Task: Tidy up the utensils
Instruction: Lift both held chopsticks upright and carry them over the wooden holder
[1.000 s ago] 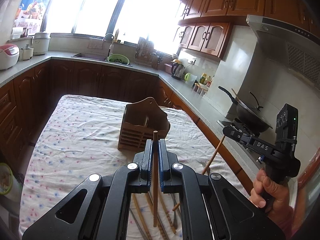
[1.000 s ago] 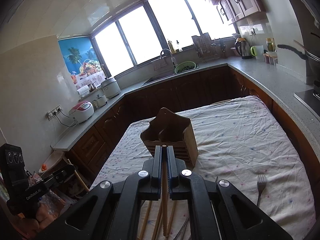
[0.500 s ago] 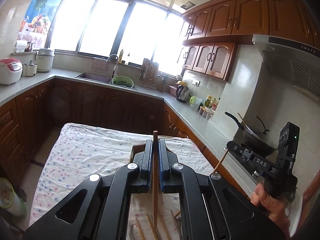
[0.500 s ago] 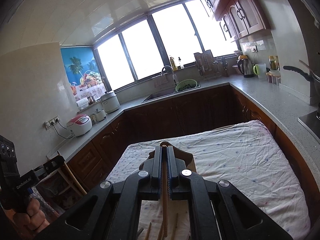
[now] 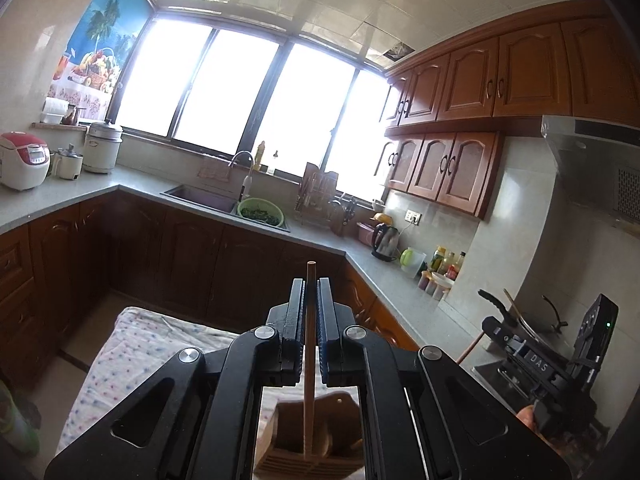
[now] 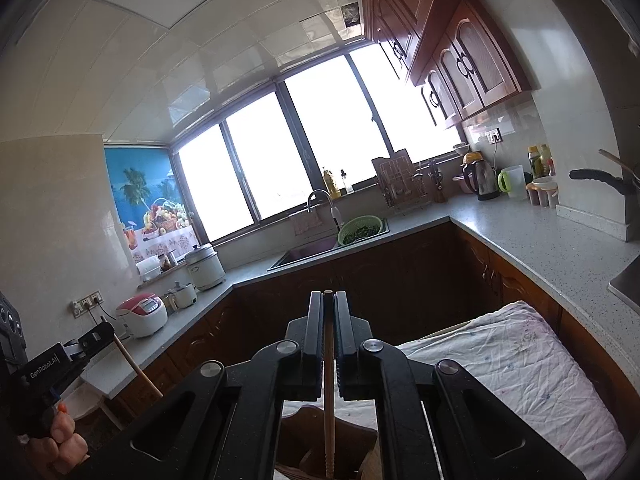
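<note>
Both tools are clamped on chopsticks: left tool [image 5: 308, 292] grips one chopstick [image 5: 307, 364] upright, right tool [image 6: 328, 304] another chopstick [image 6: 329, 400], each hanging tip-down over the wooden holder [image 5: 308, 456] on the near bench [image 5: 132, 352], likely for dropping in.

Bright windows [image 5: 248, 92] flood grey counters [image 6: 560, 248], brown cabinets [image 5: 472, 80] and white ceiling tiles [image 6: 180, 40].

Green colander [image 5: 260, 212] by sink [image 5: 200, 197], kettle [image 5: 385, 242], rice cooker [image 5: 23, 160]
</note>
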Motion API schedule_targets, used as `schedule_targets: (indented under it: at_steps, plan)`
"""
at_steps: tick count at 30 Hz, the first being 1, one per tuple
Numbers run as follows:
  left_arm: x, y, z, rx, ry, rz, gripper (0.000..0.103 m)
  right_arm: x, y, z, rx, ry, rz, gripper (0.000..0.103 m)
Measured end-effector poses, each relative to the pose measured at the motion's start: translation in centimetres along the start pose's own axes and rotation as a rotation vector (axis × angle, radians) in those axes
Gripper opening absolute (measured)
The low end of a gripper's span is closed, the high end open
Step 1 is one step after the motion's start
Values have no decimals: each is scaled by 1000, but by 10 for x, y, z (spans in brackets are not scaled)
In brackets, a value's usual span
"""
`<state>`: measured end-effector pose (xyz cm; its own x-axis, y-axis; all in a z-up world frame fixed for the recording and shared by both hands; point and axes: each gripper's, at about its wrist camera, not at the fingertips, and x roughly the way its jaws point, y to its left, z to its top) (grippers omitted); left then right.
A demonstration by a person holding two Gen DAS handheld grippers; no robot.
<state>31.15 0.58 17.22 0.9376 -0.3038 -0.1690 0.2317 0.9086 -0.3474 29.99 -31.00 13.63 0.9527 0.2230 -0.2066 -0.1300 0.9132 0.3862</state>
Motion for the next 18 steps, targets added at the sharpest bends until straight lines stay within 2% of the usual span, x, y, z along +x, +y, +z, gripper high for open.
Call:
schedule_targets:
  at_steps: [3, 10, 15, 18]
  plan:
    - [28, 12, -11, -25, 0, 20, 4, 19, -8, -11, 3, 1, -13, 4]
    - [79, 34, -61, -93, 49, 49, 4, 50, -28, -56, 27, 27, -20, 4]
    - [94, 35, -89, -97, 81, 50, 4, 54, -35, -77, 27, -10, -30, 4]
    - [101, 30, -100, -70, 102, 57, 4, 58, -39, -82, 32, 10, -35, 4]
